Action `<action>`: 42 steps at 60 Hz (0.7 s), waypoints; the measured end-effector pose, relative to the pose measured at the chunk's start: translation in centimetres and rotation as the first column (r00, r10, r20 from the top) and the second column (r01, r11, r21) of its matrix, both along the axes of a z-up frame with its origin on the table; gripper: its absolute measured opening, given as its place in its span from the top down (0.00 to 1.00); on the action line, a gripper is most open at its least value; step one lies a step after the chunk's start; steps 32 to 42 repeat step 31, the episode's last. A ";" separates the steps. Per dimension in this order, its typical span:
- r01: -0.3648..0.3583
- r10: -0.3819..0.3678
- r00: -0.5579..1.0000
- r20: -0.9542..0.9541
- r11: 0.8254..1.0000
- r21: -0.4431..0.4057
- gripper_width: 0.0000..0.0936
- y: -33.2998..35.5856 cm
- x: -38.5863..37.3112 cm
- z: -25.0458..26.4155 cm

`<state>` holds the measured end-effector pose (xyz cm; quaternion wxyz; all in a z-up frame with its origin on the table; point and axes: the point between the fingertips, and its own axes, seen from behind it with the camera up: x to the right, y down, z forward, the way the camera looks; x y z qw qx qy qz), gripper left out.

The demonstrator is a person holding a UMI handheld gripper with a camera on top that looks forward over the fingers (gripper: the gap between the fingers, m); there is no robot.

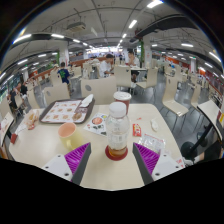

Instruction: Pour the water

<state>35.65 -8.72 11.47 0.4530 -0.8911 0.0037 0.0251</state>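
Observation:
A clear bottle (118,128) with a white cap and amber liquid at its bottom stands upright on the beige table (110,172). It sits between the tips of my fingers, with a gap showing on either side. My gripper (111,147) is open, and its purple pads (77,157) flank the bottle's base. An orange cup (67,131) stands on the table to the left of the bottle, beyond the left finger.
A grey tray (66,109) lies at the table's far left. A small dish (97,122) and a red packet (137,130) sit near the bottle, with clear plastic wrap (156,129) to the right. Chairs, other tables and people fill the hall behind.

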 end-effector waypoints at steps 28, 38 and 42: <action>0.007 -0.004 0.999 0.045 0.998 -0.061 0.10 -7.5 -1.3 3.2; 0.003 -0.001 0.999 0.035 0.998 -0.063 0.10 -7.5 -1.5 3.1; 0.003 -0.001 0.999 0.035 0.998 -0.063 0.10 -7.5 -1.5 3.1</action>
